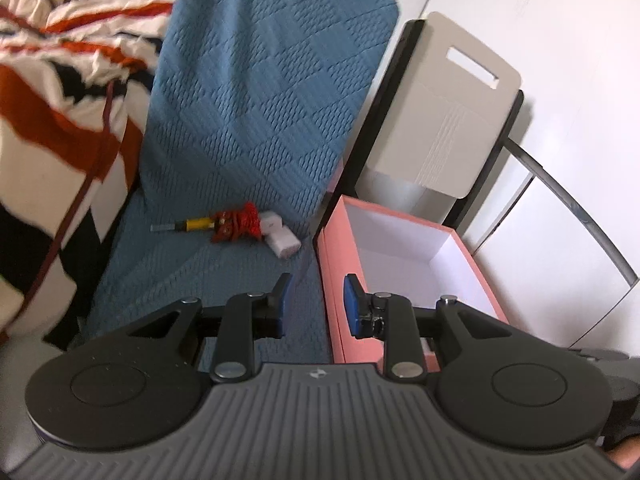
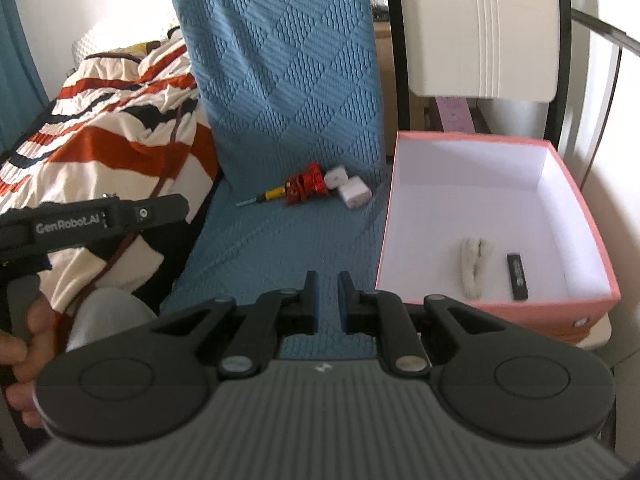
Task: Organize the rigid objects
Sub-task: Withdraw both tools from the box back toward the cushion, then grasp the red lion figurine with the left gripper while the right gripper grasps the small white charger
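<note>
On the blue quilted seat lie a yellow-handled screwdriver, a red toy and two white chargers, close together near the backrest. A pink box with a white inside stands to their right; it holds a pale clip and a black stick. My left gripper is open and empty, its jaws straddling the box's left wall. My right gripper is open a little and empty, above the seat's front, left of the box.
A striped orange, black and white blanket is heaped on the left. The blue backrest rises behind the objects. A white chair back stands behind the box. The left gripper's body shows in the right wrist view.
</note>
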The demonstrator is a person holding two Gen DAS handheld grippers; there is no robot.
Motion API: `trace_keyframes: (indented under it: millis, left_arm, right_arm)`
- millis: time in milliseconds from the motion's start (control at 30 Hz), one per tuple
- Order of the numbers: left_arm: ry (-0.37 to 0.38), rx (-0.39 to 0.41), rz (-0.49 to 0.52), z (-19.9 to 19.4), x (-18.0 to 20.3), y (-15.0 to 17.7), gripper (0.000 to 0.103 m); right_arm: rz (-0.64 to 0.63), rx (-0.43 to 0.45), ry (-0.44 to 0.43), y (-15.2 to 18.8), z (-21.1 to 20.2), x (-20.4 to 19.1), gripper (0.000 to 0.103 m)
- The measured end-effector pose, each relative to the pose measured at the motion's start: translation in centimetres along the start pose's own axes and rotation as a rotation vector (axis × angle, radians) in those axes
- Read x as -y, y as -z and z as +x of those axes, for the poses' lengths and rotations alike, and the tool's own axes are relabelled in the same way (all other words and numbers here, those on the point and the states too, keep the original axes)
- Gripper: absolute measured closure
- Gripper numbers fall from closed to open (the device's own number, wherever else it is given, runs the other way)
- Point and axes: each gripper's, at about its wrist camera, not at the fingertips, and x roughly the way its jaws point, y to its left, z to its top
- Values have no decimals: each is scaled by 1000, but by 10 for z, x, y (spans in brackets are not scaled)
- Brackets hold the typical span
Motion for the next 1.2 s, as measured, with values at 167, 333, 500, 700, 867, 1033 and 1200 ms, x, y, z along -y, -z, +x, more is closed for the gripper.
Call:
trace_keyframes:
  millis: [167,333,500,700,867,1033,1200]
  left_arm:
    - [-4,-28,-19,15,-21,4,72]
    - [-12,-27,-9,37,-34,-2,72]
    - [-15,-26,-11,62,-50,-12,72]
    - [-51,-6,-10,106,-78,-15,72]
    - [-54,3,-48,143,-103,-5,72]
    - [-24,-13,-70,174,-115,-8,72]
    - [-40,-28,-29,205,-126,-24,72]
  right_arm:
    - [24,-8,9,7,13,-3,89]
    - [40,-2,6,-1,37,-4,89]
    - [34,-1,-12,-9,66,-7,89]
    - [53,-8,-27,-18,103,-6,89]
    - [66,-20,-37,-19,135,-5,89]
    - [111,-12,-48,-30,157,1,89]
    - [93,18,-35,-47,177,2,89]
